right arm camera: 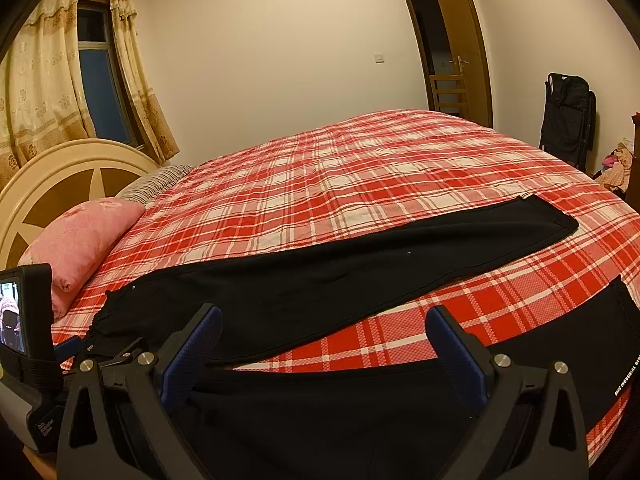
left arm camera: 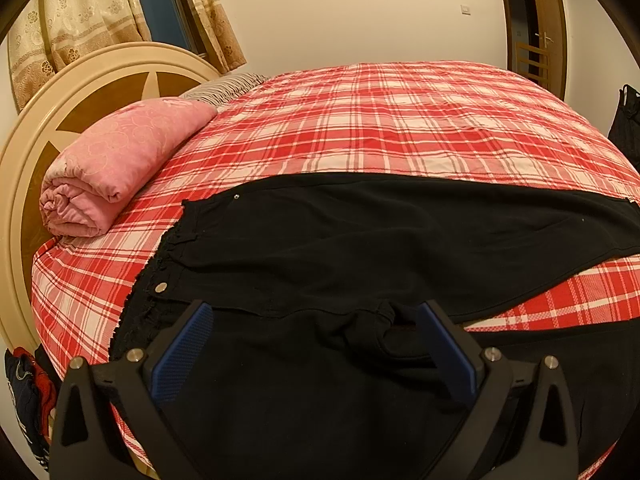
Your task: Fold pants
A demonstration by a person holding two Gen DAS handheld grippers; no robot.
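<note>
Black cotton pants [left arm camera: 360,240] lie spread on the bed, directly under and ahead of both my tongs. Waistband with its silver metal button [left arm camera: 161,287] sits ahead-left of my left tongs [left arm camera: 314,322]; the crotch seam bunches between the left fingers. One leg runs away to the far right, its hem [right arm camera: 552,216] ahead-right of my right tongs [right arm camera: 324,322]. The other leg lies below the right tongs, a strip of bedding showing between the two legs.

Left tongs: fingers spread wide, blue ribbed pads [left arm camera: 180,356] facing inward, nothing clamped; held low over the fabric, pointing across the bed. Contact with cloth: cannot tell.

Right tongs: likewise spread wide, empty, low over the near leg, pointing the same way. My left unit, with its small lit screen [right arm camera: 12,312], shows just left of it.

Red-and-white plaid bedsheet [left arm camera: 380,120] beneath everything. Rolled pink quilt [left arm camera: 116,164] far left of the left tongs, against the cream round headboard [left arm camera: 24,168].
</note>
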